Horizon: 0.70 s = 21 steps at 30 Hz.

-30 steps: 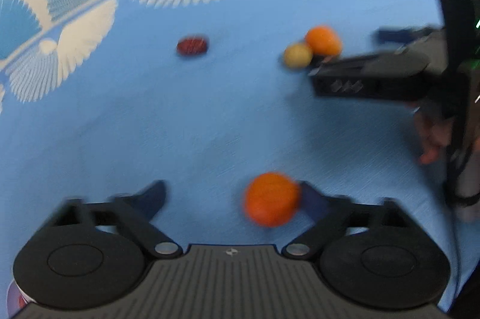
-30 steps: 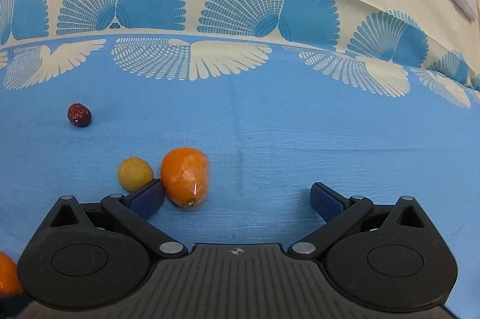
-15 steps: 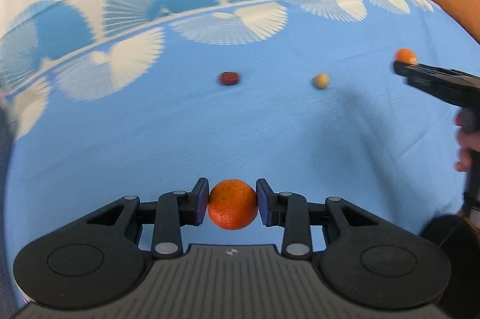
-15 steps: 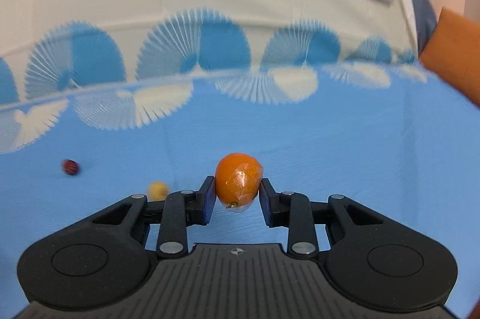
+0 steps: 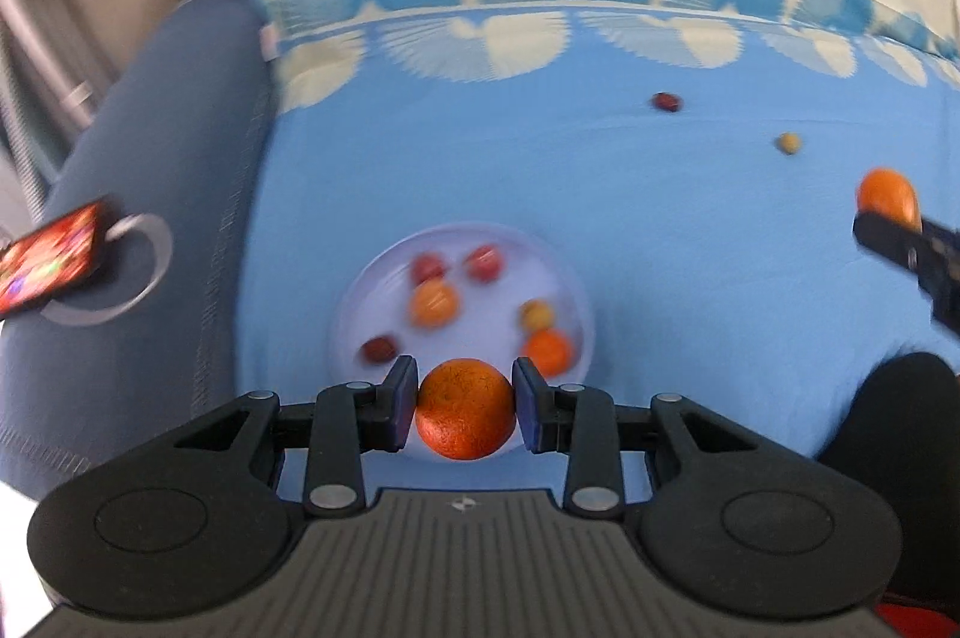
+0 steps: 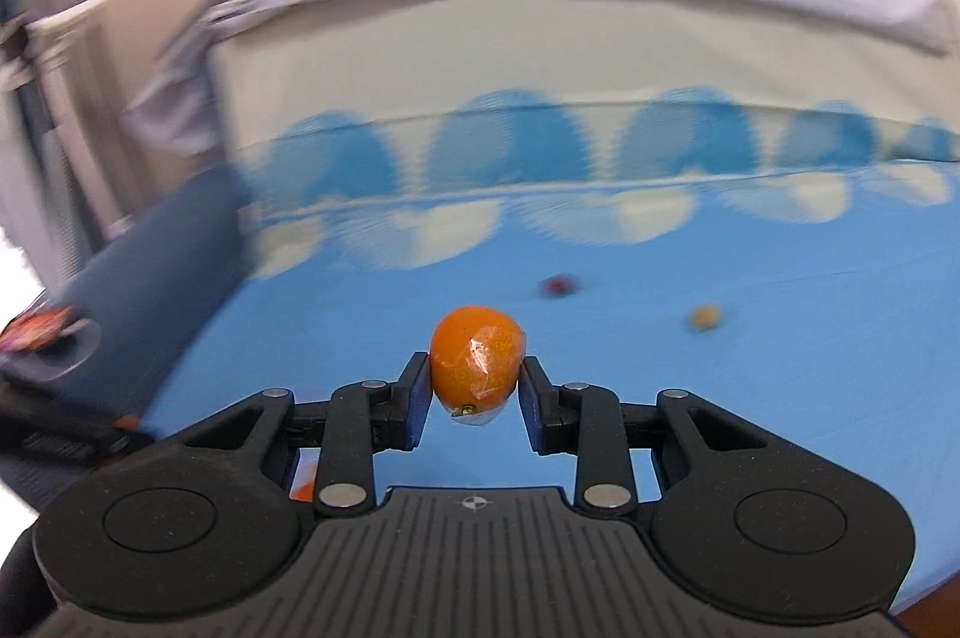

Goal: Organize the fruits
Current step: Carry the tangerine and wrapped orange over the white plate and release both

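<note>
Far off to my left a phone (image 5: 45, 258) lies on the dark blue cushion (image 5: 150, 170), and just ahead of my left gripper (image 5: 465, 407) sits the white plate (image 5: 576, 290) of blurred fruit on the blue cloth (image 5: 690, 278). That gripper's jaws pinch a rough-skinned orange (image 5: 466, 409) squarely between the blue pads (image 5: 401, 401), the fruit hanging over the plate's near rim. Further right, a dark red fruit (image 5: 667, 101) and a small yellow fruit (image 5: 788, 143) lie loose on the cloth, well apart from both grippers, and my right gripper (image 6: 477, 395) clamps a smooth orange (image 6: 477, 367) (wrapped in clear film) at the very tips of its pads (image 6: 418, 392), most of the fruit standing above them.
</note>
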Tool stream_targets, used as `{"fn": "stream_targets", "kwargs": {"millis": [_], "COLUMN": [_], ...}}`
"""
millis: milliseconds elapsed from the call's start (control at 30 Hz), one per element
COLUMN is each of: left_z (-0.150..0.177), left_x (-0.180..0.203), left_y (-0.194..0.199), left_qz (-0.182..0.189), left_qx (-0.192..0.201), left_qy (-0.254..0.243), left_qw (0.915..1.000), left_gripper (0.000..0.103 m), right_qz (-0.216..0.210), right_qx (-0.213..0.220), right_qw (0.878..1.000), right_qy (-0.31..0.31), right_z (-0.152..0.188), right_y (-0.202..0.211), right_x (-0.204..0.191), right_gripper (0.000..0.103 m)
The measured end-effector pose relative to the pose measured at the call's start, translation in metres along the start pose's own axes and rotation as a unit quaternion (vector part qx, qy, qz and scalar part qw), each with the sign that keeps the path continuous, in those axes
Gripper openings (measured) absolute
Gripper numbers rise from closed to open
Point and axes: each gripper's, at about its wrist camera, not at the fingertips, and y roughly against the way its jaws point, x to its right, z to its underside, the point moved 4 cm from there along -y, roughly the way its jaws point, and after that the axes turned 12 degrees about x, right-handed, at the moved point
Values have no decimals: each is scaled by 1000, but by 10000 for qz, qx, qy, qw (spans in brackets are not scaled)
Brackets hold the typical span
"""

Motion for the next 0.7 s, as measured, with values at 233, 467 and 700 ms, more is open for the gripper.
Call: {"fn": "stream_targets", "kwargs": {"millis": [233,467,700], "left_z": [39,60,65], "left_x": [-42,-54,-58], "left_y": [35,50,60], "left_qz": [-172,-50,46], "left_qx": [92,172,343], "left_qy": [510,776,907], "left_qw": [9985,9968,9953], "left_gripper": [38,38,38], "right_qz": [-579,-742,-805], "right_qx": [-427,-542,-507], "right_qw": [9960,9904,9863], "right_qy": [529,1028,1350], "right_z": [28,43,43], "right_y": [30,57,68], "right_x": [-74,-114,-131], "right_gripper": [33,33,33]}}
